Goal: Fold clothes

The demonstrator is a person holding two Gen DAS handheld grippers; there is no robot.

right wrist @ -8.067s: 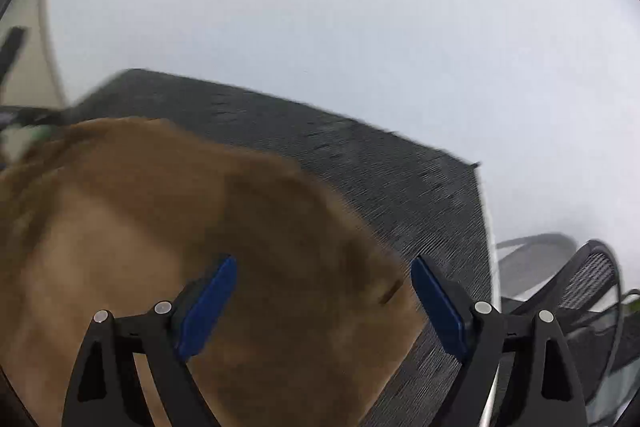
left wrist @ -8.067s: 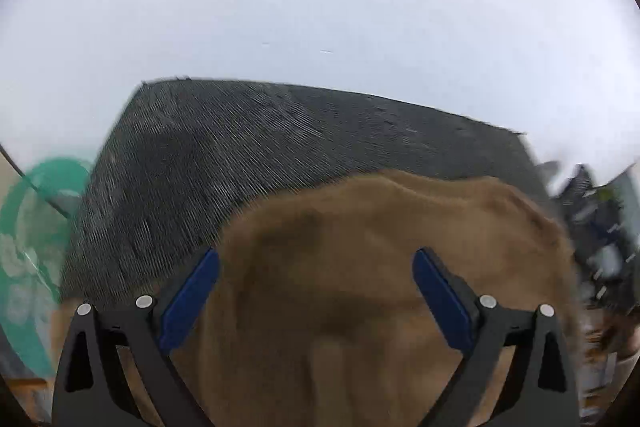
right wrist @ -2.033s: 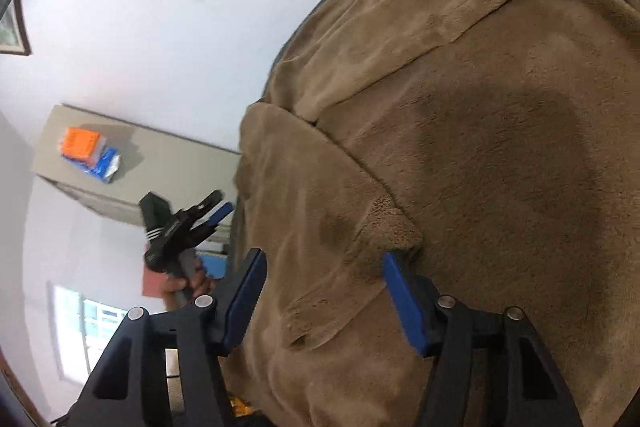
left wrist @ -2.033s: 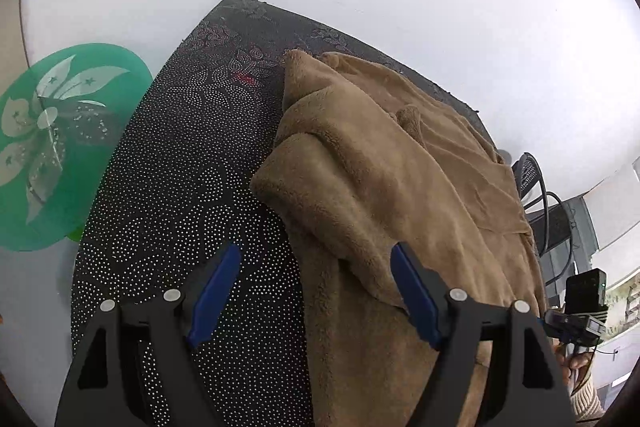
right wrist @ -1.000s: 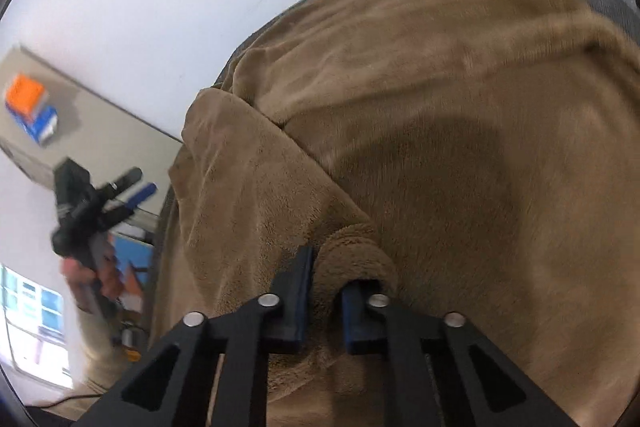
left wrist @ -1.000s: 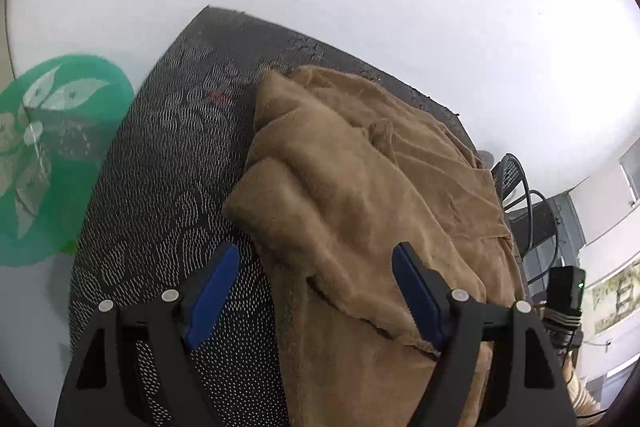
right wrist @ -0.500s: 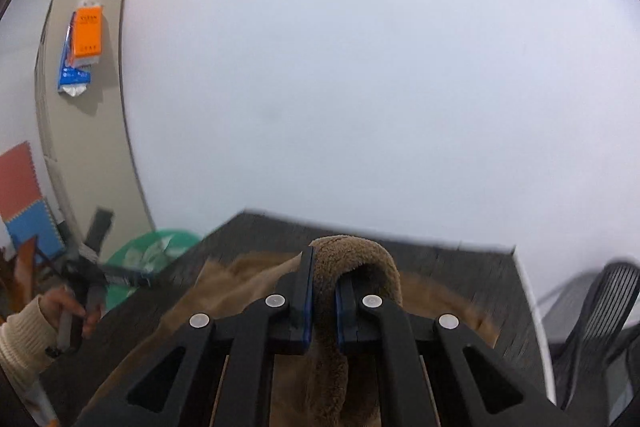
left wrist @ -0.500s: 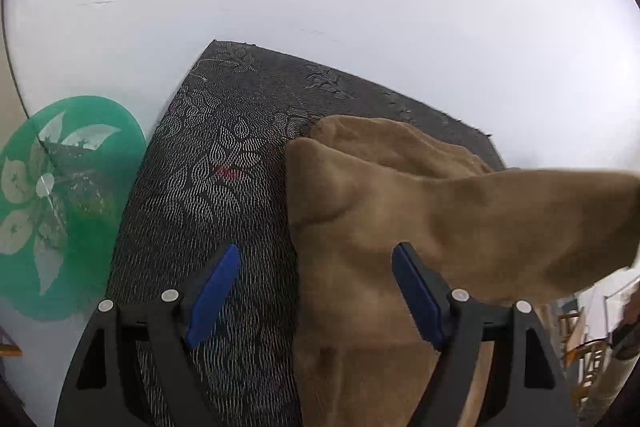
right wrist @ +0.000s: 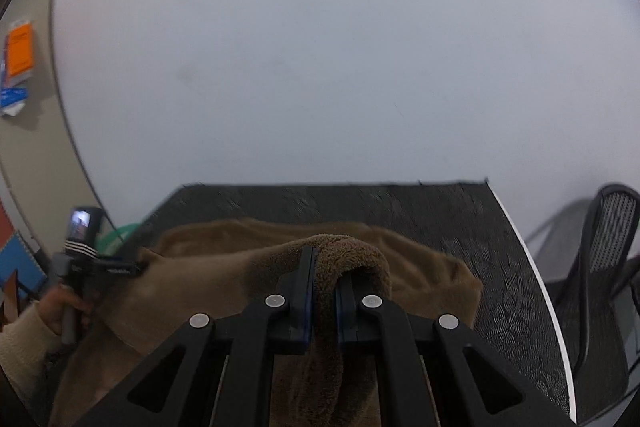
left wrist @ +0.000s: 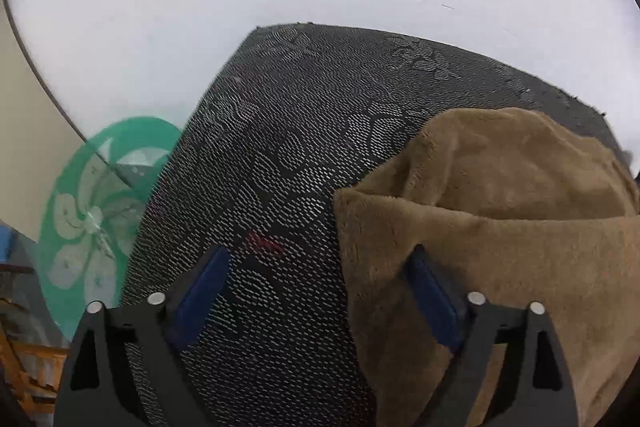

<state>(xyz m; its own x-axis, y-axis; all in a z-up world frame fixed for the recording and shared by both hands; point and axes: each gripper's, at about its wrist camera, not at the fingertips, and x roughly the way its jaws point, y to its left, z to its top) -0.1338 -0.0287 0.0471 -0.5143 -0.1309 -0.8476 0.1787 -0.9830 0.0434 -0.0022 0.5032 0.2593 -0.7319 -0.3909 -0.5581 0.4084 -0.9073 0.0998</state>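
A brown fleece garment (left wrist: pixel 500 227) lies on a black patterned tablecloth (left wrist: pixel 304 147), bunched at the right of the left wrist view. My left gripper (left wrist: pixel 316 287) is open and empty, its right finger at the garment's left edge. My right gripper (right wrist: pixel 324 291) is shut on a thick fold of the brown garment (right wrist: pixel 348 251) and holds it lifted above the rest of the cloth (right wrist: pixel 224 267). The left gripper (right wrist: pixel 100 267) shows at the left of the right wrist view, in a hand.
A white wall stands behind the table. A green round object with a flower print (left wrist: pixel 92 219) is left of the table. A black mesh chair (right wrist: pixel 600 267) stands to the right. The table's far edge (right wrist: pixel 340 185) is close behind the garment.
My right gripper closed on a fold of the garment and lifted it up and toward the far side. The left gripper stayed open and drew closer to the garment's left edge.
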